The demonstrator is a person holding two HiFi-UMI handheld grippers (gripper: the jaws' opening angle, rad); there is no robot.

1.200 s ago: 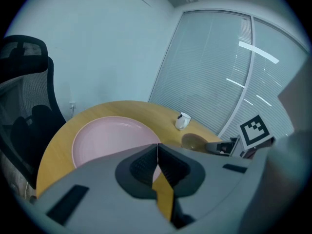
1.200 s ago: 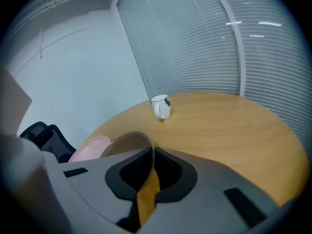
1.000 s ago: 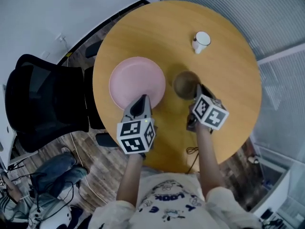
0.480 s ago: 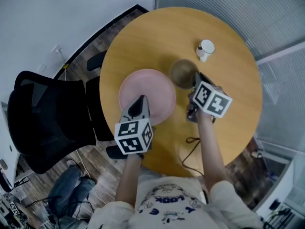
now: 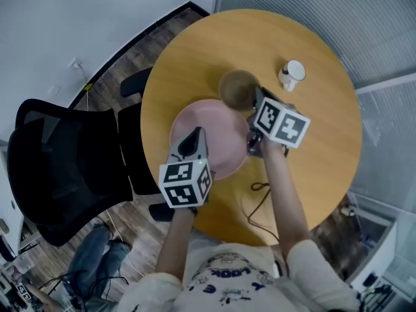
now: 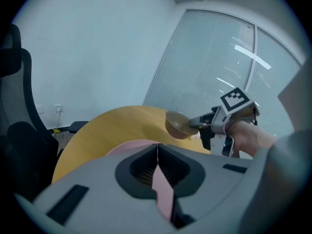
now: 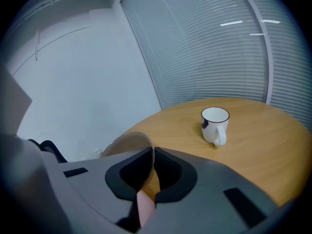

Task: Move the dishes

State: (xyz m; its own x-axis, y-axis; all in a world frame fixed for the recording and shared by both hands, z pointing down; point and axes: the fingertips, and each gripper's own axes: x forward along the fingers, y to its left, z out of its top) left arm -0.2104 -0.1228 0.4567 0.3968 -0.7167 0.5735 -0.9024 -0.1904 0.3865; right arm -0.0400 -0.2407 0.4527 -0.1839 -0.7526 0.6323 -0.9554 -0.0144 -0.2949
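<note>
A thin dark cable [image 5: 259,188] is lying on the near edge of the round wooden table [image 5: 318,148], between the person's two forearms. Just beyond it, the left gripper [image 5: 192,135] is clamping its jaws tight on the near rim of the pink plate [image 5: 218,135], with only the thin pink edge showing between the pads. The plate is sitting over the near-left part of the table, close to the table's left edge; whether it is resting on the wood or lifted slightly cannot be told.

Toward the middle of the table, the right gripper [image 5: 255,103] is pinching the rim of the brown bowl [image 5: 237,90], its jaws closed down on the thin wall. The bowl is hanging tilted from the grip, over the plate's far rim and seemingly raised above the table top.

On the far right part of the table, well apart from the bowl, a white mug [image 5: 294,73] with a dark rim is standing upright.

A black office chair [image 5: 62,168] is standing on the wood floor off the table's left side.
</note>
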